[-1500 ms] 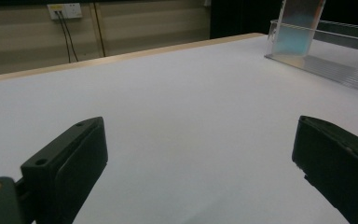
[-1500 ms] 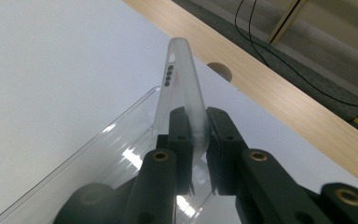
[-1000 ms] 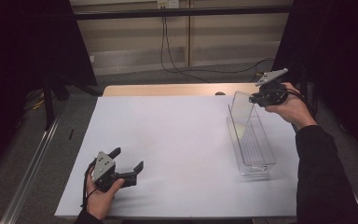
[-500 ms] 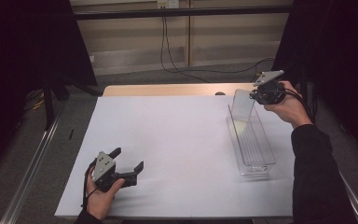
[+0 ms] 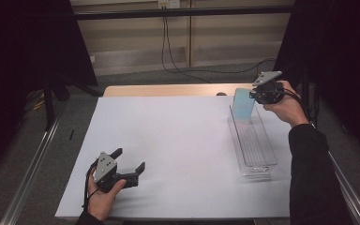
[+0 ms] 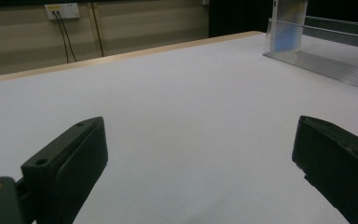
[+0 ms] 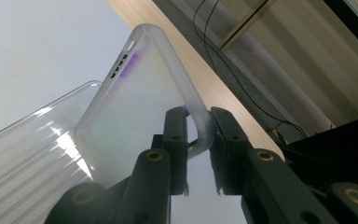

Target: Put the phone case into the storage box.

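The right claw (image 7: 198, 140) grips a translucent phone case (image 7: 140, 107) by its rim, upright at the far end of the clear tray (image 5: 258, 150). No writing is legible. The left claw (image 5: 130, 165) rests open on the worktop (image 5: 178, 136), well apart from the tray.

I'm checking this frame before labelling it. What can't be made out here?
- Right hand-held gripper on the phone case: in the right gripper view the rim sits between the jaws; whether the pads press it is unclear.
- Clear tray: in the left gripper view the right edge cuts it off.
- Left hand-held gripper: in the high view the hand hides its handle.
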The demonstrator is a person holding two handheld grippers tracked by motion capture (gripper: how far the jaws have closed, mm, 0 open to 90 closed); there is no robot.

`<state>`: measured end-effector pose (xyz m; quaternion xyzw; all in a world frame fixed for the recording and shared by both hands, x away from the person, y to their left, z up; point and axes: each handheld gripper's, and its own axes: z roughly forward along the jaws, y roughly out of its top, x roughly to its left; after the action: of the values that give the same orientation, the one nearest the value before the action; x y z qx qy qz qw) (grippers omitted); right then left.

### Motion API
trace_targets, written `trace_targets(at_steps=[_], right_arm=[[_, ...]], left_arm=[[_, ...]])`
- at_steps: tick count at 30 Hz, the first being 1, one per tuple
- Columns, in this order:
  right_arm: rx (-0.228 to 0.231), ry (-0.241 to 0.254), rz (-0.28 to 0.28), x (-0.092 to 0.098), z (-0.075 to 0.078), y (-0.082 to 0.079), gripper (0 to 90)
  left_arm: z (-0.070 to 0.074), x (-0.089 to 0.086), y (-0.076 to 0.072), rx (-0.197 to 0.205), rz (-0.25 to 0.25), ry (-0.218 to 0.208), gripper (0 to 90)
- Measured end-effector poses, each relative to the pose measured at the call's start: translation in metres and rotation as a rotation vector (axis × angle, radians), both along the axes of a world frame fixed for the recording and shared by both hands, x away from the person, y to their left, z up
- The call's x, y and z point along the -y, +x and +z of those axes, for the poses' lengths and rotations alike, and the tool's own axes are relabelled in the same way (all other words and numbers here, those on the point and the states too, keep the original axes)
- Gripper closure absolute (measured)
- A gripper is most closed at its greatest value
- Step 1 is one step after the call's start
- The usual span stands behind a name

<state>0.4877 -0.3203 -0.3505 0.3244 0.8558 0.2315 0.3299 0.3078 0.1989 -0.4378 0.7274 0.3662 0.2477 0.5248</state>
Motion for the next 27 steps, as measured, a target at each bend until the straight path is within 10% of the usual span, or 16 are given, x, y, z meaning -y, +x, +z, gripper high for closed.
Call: trace_targets(at_steps=[14,27], right_arm=[[-0.111,0.061,0.028,0.003,0.01,-0.009,79.5],[-0.082,-0.052,0.025,-0.007,0.007,-0.003,76.9]], left_arm=[[0.0,0.002,0.0,0.001,-0.006,0.01,3.4],[0.0,0.001,0.0,0.001,-0.009,0.007,3.5]])
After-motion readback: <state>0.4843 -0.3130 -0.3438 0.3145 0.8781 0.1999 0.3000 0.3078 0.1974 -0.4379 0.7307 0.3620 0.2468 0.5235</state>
